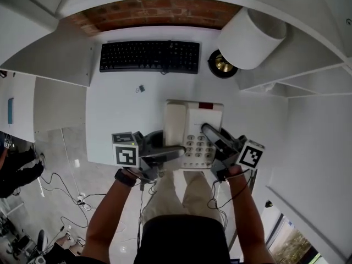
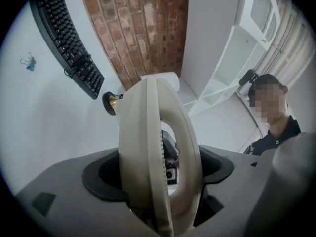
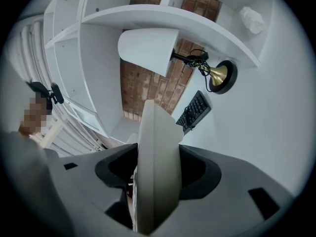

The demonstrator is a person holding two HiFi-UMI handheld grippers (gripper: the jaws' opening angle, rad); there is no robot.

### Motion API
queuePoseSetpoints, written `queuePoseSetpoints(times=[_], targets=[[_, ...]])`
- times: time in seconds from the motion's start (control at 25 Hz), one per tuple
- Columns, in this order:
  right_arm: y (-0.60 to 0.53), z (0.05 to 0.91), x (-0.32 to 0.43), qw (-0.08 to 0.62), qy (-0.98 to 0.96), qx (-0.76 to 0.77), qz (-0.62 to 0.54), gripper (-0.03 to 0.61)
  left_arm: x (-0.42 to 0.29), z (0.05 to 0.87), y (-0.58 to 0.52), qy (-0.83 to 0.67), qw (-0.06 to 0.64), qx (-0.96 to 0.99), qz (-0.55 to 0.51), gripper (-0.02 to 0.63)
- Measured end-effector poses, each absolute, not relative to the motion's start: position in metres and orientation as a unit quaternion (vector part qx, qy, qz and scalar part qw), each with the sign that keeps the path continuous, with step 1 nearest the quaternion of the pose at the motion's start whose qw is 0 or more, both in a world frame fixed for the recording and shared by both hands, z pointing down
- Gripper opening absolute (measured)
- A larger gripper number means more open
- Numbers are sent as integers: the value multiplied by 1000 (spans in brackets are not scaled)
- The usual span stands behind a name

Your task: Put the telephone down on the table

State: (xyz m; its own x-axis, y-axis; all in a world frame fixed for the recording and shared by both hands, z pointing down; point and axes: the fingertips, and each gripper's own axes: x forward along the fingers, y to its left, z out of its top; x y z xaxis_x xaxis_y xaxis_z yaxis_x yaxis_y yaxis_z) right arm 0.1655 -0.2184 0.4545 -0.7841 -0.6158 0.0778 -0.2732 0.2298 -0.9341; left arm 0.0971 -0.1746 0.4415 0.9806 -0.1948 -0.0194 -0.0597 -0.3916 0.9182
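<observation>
A beige desk telephone (image 1: pixel 192 131), with its handset on the left and keypad in the middle, is held level over the near part of the white table (image 1: pixel 118 125). My left gripper (image 1: pixel 177 150) clamps its left side and my right gripper (image 1: pixel 208 131) clamps its right side. In the left gripper view the telephone (image 2: pixel 148 152) stands edge-on and fills the gap between the jaws of the left gripper (image 2: pixel 158 181). The right gripper view shows the same with the telephone (image 3: pixel 155 157) and the right gripper (image 3: pixel 155 179). Whether the telephone's underside touches the table is hidden.
A black keyboard (image 1: pixel 149 56) lies at the back of the table, with a small binder clip (image 1: pixel 141 88) in front of it. A lamp with a white shade (image 1: pixel 251 37) and brass base (image 1: pixel 223 64) stands at the back right. White shelves flank the table. A person (image 2: pixel 276 127) is beyond.
</observation>
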Motion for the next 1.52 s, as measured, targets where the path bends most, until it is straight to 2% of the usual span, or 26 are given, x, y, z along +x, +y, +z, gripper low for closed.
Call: queuePoseSetpoints(times=[0.12,0.44,1.52], targets=[[-238,516,171,153,762,-284,-562,238,102,500,-194,-88,557,824,-55,430],[-266,609,163,139,744,-285,-587,238,94,590,-224,-97,584,804,-60,430],[-266,625,161,125,731,-287,-606,241,96,607,-222,-94,626,770,-78,430]])
